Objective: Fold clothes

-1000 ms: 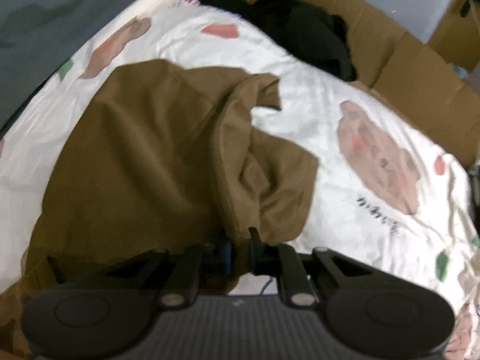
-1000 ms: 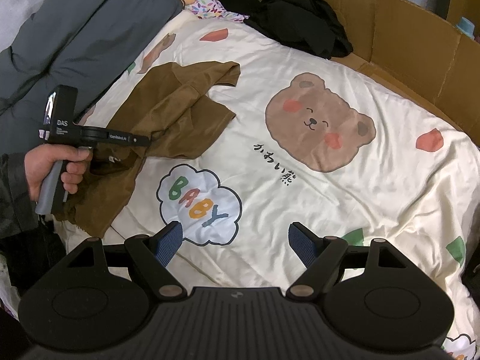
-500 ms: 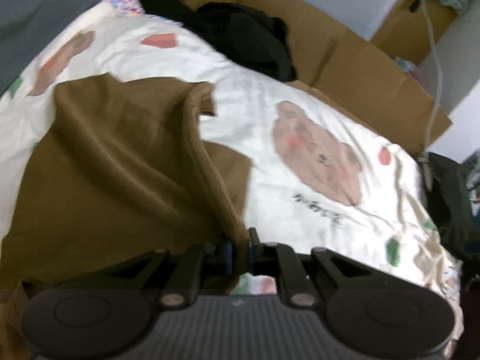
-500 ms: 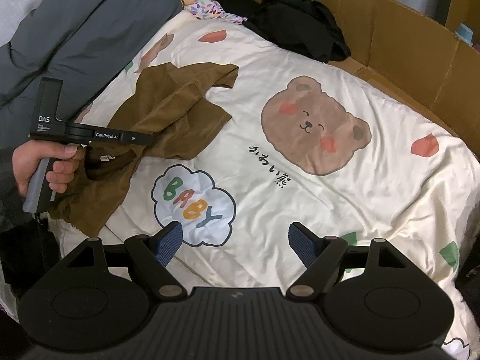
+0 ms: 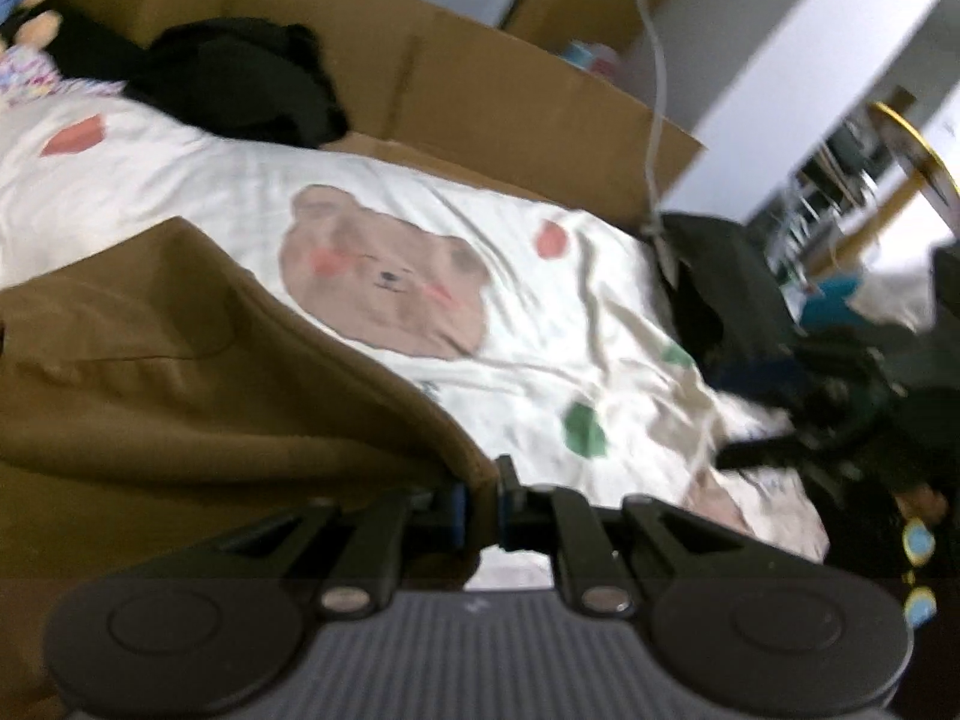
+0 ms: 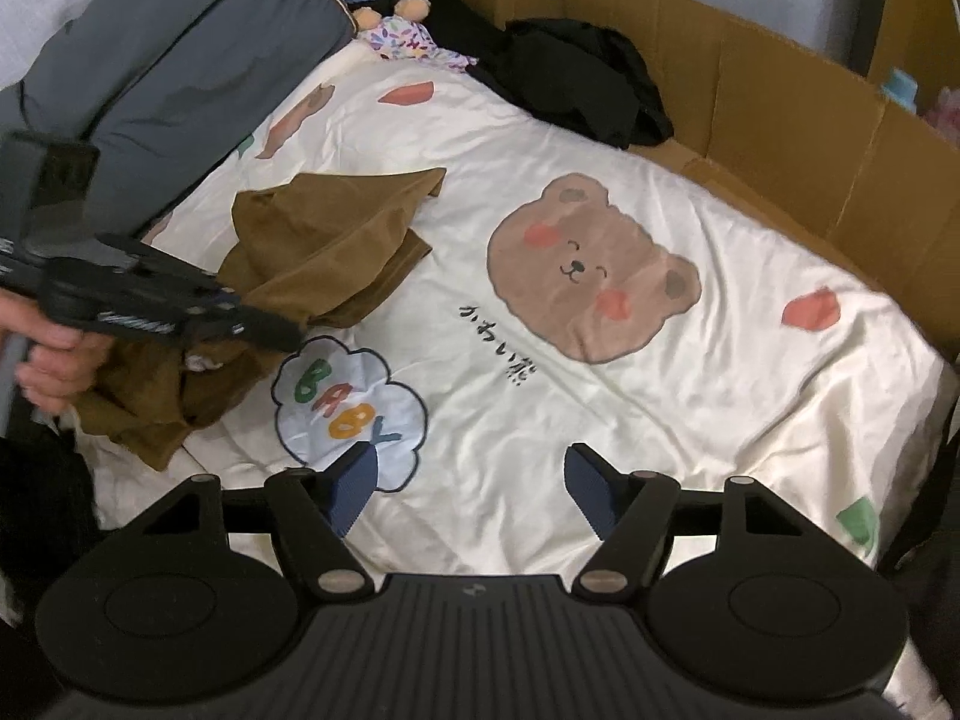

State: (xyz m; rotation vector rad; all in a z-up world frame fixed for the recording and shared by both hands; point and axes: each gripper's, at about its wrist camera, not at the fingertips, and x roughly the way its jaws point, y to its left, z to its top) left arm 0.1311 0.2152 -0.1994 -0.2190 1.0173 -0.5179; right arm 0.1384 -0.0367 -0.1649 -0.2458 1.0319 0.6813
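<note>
Since a second ago the left gripper (image 5: 478, 501) has carried its pinched edge of the brown garment (image 6: 336, 246) up and toward the middle of the bed, so the cloth that lay spread flat now rises in a taut ridge from the sheet to the jaws. Those jaws are clamped on the garment's hem, the fabric bunched between the blue pads. From the grip the cloth runs away and to the left in the left wrist view, its long axis slanting from the near left edge of the bed up toward the grey pillow (image 6: 180, 60); one pointed corner aims toward the far side, and a crumpled lower part hangs near the person's hand (image 6: 54, 360). The right gripper (image 6: 471, 489) hovers with its jaws spread wide and nothing between them, above the cream bedsheet (image 6: 690, 420) near the "BABY" cloud print (image 6: 348, 402). A black garment (image 6: 582, 84) lies heaped at the far edge against the cardboard wall (image 6: 810, 120).
</note>
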